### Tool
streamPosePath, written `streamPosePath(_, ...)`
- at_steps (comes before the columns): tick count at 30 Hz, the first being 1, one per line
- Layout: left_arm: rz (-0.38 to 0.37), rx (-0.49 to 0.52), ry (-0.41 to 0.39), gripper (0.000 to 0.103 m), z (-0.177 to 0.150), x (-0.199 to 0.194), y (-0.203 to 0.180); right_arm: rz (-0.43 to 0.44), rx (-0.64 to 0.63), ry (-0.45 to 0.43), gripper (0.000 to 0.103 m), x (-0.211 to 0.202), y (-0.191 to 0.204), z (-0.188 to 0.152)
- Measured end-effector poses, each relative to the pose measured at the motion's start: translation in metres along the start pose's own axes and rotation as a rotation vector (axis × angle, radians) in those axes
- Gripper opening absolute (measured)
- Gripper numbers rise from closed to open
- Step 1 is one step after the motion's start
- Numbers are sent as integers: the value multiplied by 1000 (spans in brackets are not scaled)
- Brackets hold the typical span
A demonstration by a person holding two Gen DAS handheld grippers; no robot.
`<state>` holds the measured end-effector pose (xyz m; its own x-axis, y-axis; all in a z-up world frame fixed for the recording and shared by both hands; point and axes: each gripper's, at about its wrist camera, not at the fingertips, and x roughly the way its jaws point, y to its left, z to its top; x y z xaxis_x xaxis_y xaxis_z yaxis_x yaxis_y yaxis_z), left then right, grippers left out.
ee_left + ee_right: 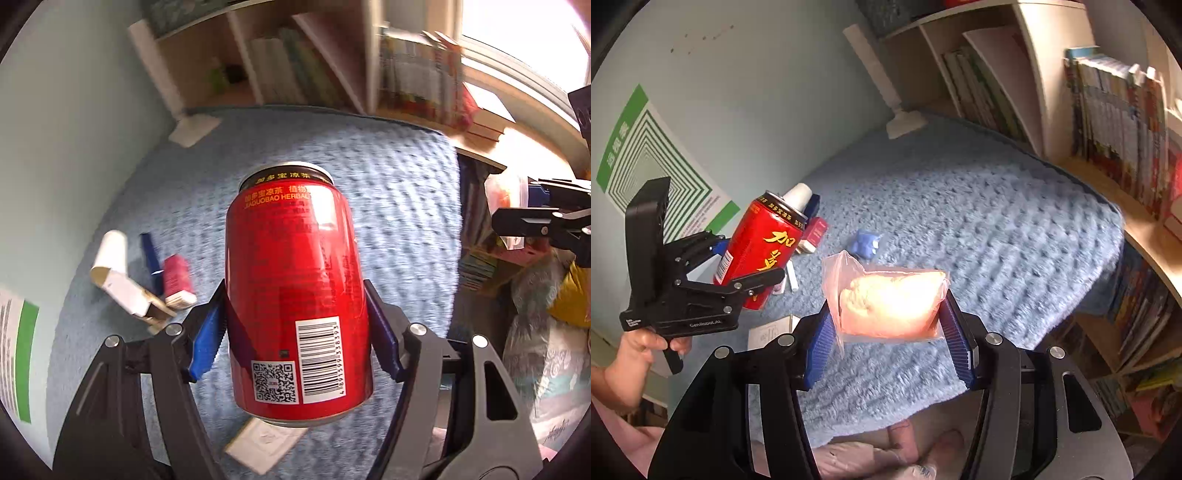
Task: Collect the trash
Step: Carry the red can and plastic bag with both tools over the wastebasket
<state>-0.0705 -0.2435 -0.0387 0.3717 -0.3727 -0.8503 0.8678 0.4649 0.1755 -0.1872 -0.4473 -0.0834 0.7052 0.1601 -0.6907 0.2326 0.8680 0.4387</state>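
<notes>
Right tool (888, 332) clamps plastic bag (886, 299) above blue blanket (979, 221); left tool (738, 258) holds red can (761, 247).

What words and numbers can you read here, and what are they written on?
"JIADUOBAO HERBAL": red can, in the left claw, near its top.
"加多宝凉茶": yellow letters on the can's black rim band.
"加多": big gold characters on the can in the right wrist view.
"GenRobot.AI": left claw's black body.
Barcode digits on the can: too blurred to read surely.
Green poster: characters too small.
Book spines: too blurred.
</notes>
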Motion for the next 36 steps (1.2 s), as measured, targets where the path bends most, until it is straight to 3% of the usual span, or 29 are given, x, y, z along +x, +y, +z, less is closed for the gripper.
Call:
streamPosePath(16,-202,333,20,66,14,20,-165,-160,259,-51,55,-91,-95,-113)
streamPosePath(23,-271,504,79,66,-8,36,-238,-204,438,-48,55,-106,-123,-184)
streamPosePath(29,-305,599,156,66,-29,65,-279,-229,572,-52,55,-112,-136,-236)
streamPosePath(36,-283,782,189,66,-72,99,-334,-239,717,9,55,-91,-155,-293)
